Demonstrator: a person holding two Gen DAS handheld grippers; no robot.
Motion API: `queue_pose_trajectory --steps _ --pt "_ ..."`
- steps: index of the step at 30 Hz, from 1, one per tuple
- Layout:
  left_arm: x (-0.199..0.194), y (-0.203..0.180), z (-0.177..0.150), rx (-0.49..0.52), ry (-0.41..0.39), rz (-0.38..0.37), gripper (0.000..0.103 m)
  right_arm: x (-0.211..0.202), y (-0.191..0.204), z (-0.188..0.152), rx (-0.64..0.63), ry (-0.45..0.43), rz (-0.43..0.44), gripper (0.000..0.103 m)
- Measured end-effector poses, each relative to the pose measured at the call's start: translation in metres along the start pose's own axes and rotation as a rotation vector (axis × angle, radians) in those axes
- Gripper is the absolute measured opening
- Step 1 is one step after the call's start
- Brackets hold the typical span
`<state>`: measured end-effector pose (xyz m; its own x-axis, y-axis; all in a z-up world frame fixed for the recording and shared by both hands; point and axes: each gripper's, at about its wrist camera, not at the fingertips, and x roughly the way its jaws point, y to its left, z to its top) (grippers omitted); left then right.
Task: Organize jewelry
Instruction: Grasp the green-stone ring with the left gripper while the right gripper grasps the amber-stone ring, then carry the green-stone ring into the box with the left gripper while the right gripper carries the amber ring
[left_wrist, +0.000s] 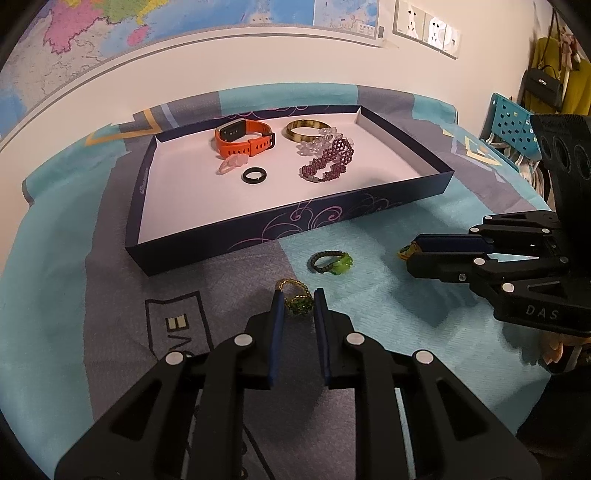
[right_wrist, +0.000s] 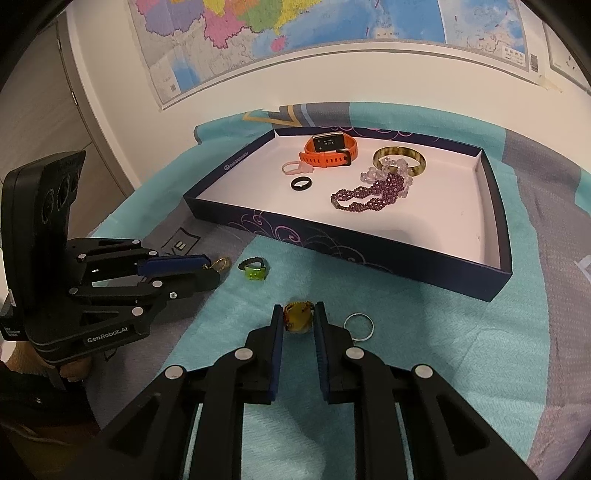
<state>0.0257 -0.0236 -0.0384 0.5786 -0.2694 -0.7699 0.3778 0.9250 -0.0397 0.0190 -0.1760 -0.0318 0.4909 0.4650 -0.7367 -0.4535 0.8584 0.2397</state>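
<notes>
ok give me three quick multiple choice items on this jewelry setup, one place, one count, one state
1. Where is the silver ring?
A. on the cloth outside the tray
B. inside the tray
C. threaded on the watch

2. How many finger rings lie inside the tray?
A. none
B. two
C. five

3. How is the orange watch's strap?
A. laid out flat
B. fastened into a loop
C. detached

Answers:
1 A: the silver ring lies on the cloth, in front of the tray.
2 B: only the pink ring and black ring are in it.
3 B: the orange watch stands as a closed loop.
</notes>
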Motion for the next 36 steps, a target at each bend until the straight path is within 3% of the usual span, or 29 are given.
queue_pose_trajectory --steps 36 --pt "-0.023 0.004 0.002 -0.039 -0.069 -0.066 0.017 -0.018 0.001 0.008 0.008 -0.06 0.017 0.015"
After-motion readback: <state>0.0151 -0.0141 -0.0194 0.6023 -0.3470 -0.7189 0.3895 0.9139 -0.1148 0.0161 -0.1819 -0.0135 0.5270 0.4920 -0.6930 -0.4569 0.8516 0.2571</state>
